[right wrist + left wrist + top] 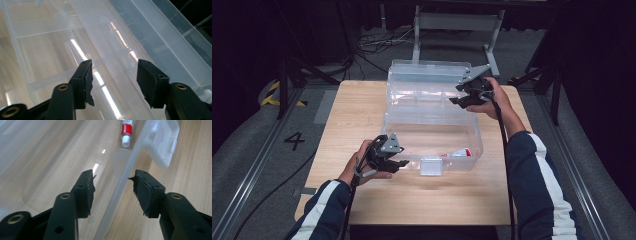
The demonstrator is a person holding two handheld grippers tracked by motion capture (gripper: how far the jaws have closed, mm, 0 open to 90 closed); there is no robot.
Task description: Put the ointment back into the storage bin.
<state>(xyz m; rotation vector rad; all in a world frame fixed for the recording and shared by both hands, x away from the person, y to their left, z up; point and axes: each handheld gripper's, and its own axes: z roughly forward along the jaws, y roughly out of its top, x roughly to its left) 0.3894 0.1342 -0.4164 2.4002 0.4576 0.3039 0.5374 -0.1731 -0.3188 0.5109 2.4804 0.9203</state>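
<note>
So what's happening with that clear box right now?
Left gripper jaws open astride front wall of clear plastic box. Right gripper open at the raised clear lid. Red-and-white tube lies inside. Nothing in the way.

A pale wood tabletop stands on a grey floor. On the floor to its left, the number 4 is marked in black, and a strip of yellow-and-black tape lies farther back. A metal rail runs along the floor on the left, and another rail on the right. Behind the tabletop stands a grey metal frame on two legs, with loose dark cables on the floor just left of it. Black stand legs rise at far left, and more stand legs at far right. The background is dark.
</note>
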